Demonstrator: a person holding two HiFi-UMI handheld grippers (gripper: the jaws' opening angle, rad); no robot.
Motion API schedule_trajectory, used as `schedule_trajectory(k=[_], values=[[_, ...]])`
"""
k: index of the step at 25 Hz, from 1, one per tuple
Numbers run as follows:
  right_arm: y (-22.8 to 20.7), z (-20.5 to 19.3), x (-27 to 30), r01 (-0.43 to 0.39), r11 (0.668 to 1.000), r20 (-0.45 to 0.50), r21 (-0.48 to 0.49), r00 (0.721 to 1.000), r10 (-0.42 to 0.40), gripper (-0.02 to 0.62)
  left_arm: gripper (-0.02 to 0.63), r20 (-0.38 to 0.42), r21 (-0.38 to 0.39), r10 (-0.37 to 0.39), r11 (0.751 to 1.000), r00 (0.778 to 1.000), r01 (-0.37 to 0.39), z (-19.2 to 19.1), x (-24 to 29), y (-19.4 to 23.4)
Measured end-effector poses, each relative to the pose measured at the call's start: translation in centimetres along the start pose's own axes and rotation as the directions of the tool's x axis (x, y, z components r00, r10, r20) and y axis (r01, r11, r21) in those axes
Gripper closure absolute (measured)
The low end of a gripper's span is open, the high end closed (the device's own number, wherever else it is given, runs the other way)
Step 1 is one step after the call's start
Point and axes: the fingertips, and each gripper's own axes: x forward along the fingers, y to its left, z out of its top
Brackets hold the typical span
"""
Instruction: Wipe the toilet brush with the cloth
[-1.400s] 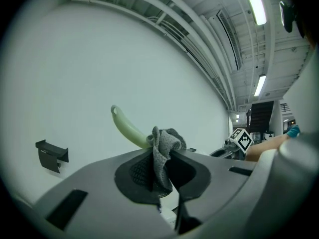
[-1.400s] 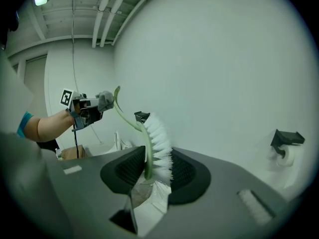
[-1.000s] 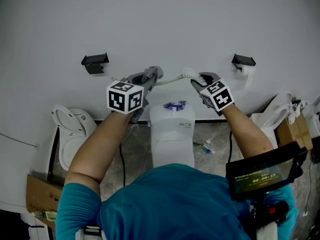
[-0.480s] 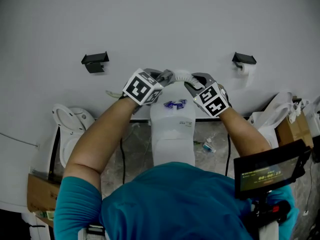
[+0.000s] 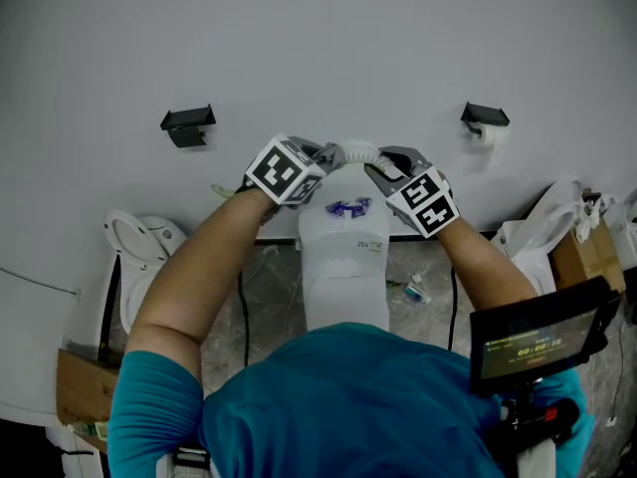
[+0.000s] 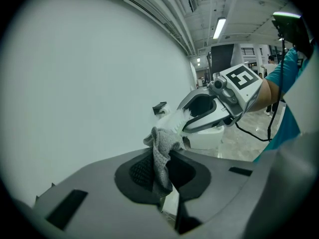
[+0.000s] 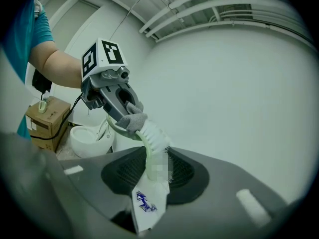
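Note:
The toilet brush has a curved pale green handle [image 7: 148,156] and white bristles [image 5: 360,149]. My right gripper [image 5: 380,167] is shut on the brush at its head, and its jaws have just closed a little tighter on it. In the right gripper view the handle and bristles [image 7: 157,136] sit between the pads. My left gripper [image 5: 333,153] is shut on a grey cloth [image 6: 160,146], which presses against the bristles [image 6: 174,119] just in front of the right gripper [image 6: 192,118]. The grey cloth [image 7: 132,121] wraps over the handle where the bristles begin. Both grippers are held above the toilet tank [image 5: 343,252].
A white wall [image 5: 318,38] lies close ahead with a black bracket [image 5: 187,124] on the left and a paper-roll holder [image 5: 485,119] on the right. Small blue items [image 5: 346,207] lie on the tank lid. Another toilet [image 5: 134,267] and cardboard boxes [image 5: 85,386] stand left; a screen device [image 5: 537,337] hangs right.
The left gripper has slid right along the handle with the cloth, up to the bristles, rolling and dipping as it went. The right gripper has shifted slightly left. Little differs from half a second ago.

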Motion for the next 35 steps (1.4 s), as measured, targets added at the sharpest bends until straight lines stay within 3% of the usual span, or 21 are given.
schedule_trajectory(k=[15,35], values=[[0.3,0.3,-1.0,-0.015,1.0,0.079,0.019,0.997,0.013,0.486,0.568,-0.03,-0.002,-0.042,0.999,0.999,0.042,-1.0,-0.9,-0.2],[0.0,0.9,-1.8,0.005,1.0,0.115,-0.006,0.993,-0.004,0.486,0.568,-0.099,-0.026,-0.055,0.998,0.994,0.053,-4.5,-1.6,0.9]])
